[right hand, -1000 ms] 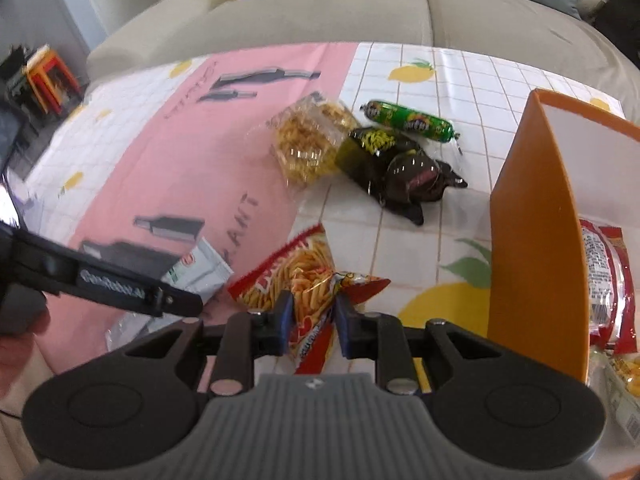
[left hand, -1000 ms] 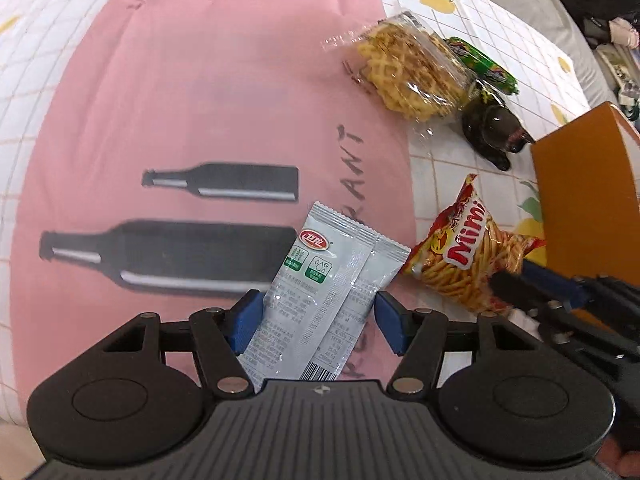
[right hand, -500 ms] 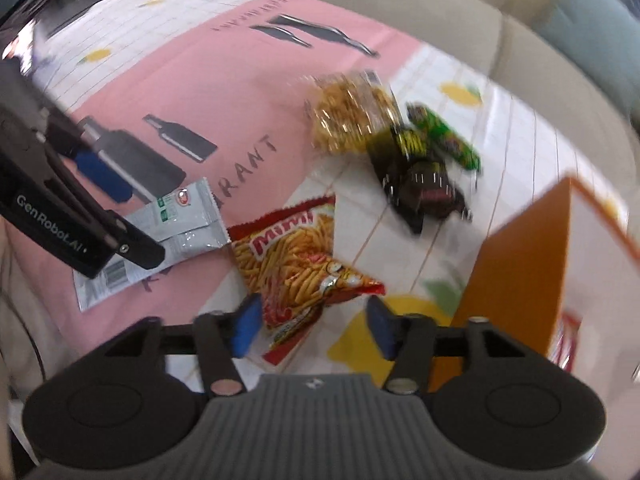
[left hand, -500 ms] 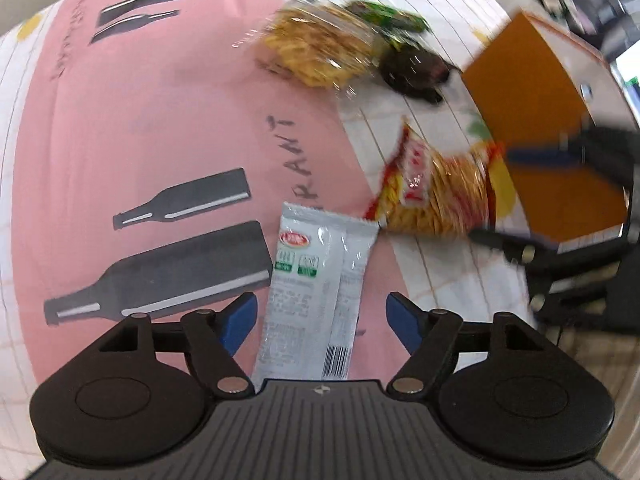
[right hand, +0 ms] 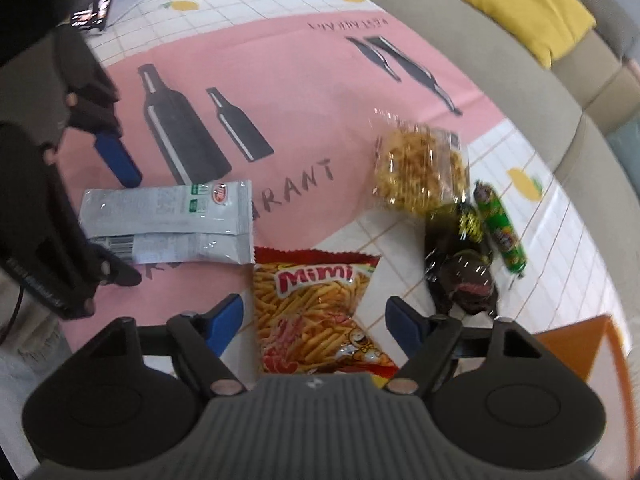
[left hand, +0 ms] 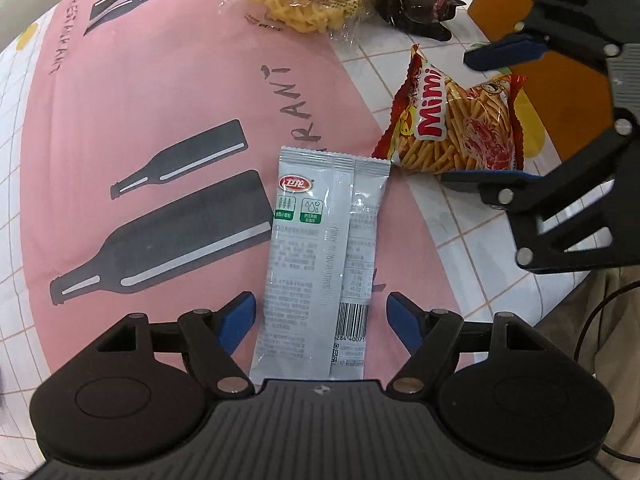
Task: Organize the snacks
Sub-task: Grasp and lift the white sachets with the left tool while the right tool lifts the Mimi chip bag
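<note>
While both claws stand wide open and hold nothing, the left gripper (left hand: 320, 316) straddles the grey sachet (left hand: 320, 264) near the table's (left hand: 100, 120) front edge and the right gripper (right hand: 314, 320) straddles the Mimi bag (right hand: 316, 312) just beside it; the orange box (left hand: 560, 80) stands beyond.

Glossy foil snack packets (left hand: 320, 248); matt tablecloth (left hand: 140, 120)

Grey packet (left hand: 320, 256), red-yellow Mimi bag (left hand: 452, 128), pink bottle-printed cloth (left hand: 160, 92).
</note>
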The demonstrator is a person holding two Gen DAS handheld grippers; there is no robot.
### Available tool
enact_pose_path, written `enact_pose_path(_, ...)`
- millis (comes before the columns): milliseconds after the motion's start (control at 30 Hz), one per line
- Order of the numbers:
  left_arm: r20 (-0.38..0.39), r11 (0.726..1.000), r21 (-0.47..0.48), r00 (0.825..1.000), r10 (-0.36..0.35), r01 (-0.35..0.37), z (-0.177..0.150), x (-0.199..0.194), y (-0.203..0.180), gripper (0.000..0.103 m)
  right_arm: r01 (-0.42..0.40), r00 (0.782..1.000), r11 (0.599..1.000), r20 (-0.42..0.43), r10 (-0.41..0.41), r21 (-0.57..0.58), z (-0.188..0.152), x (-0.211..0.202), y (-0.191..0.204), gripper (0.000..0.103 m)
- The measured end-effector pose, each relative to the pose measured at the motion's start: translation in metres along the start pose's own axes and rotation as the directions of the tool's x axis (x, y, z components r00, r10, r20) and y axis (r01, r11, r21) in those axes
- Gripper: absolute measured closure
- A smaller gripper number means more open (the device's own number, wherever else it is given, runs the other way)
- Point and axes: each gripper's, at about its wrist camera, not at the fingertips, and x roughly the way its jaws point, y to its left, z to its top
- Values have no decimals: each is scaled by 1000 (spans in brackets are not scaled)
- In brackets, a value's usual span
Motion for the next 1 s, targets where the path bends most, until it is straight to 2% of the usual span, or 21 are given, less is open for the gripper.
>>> enact_pose_path(133,6,1000,15,1000,10,-10,-5,-2,-3,17,-35,999,996,-21,37,84,-2,10,-4,28)
enact_pose_path(300,12,998,34,999,45,-46,-8,-3,-11,29,-28,999,994,-38,32,109,-6,15,1,32)
enact_pose_path(367,15,998,32,999,50,-50,-7,-4,-10,32,-20,999,993,-43,26,119,-7,16,1,39)
enact_pose_path(567,32,998,8,998,55,-56,-6,-6,-7,40,-13,998,981,-55,25,193,-12,19,-1,45)
enact_pose_path(667,52,998,-18,997,58,-57,-7,-8,-4,45,-6,999,966,-49,19,260,-14,18,-3,48)
enact_pose_path(833,84,997,-66,995,56,-51,-1,-7,-4,47,8,999,924,-39,8,381,-19,14,-7,53)
enact_pose_path(1000,112,993,-111,992,56,-44,1,-8,-3,49,22,1000,893,-25,-12,450,-23,11,-5,57)
